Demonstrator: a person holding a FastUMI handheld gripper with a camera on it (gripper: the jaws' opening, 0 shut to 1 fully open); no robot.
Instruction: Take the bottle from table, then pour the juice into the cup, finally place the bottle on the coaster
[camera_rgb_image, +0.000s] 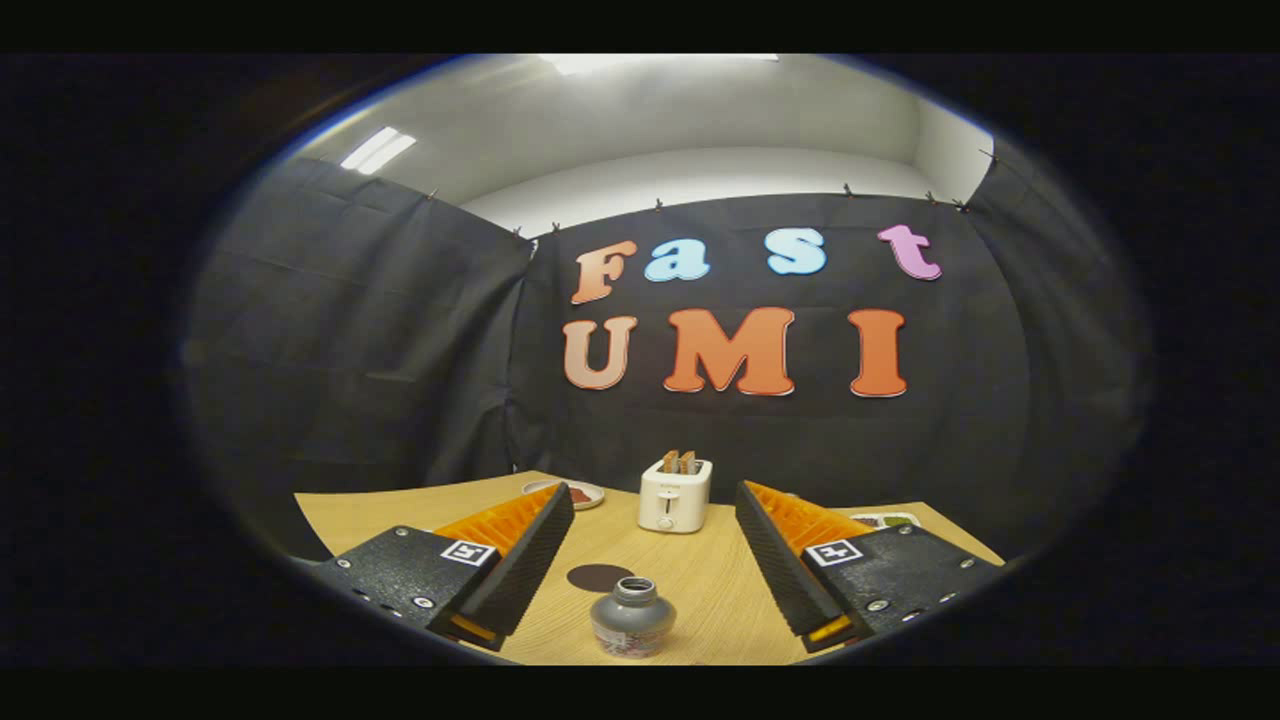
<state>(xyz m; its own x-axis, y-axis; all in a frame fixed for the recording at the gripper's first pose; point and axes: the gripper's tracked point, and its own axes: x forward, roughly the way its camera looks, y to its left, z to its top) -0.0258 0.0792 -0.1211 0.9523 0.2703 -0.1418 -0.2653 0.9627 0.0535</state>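
bottle (632, 618) sits low in the middle of the frame, upright on the wooden table (700, 590), cap off, right between your fingers but touching neither. your gripper (655, 520) is spread wide, holding nothing. just past the bottle is a dark round coaster (599, 577). further back, centre, a white toaster (675, 495), with a plate (570, 492) to its left.

Surface (700, 590): pale wood grain, matt. Bottle (632, 618): grey, dull metallic sheen. Toaster (675, 496): smooth glossy white plastic. Coaster (598, 576): dark, matt. Booth wall: creased cloth.
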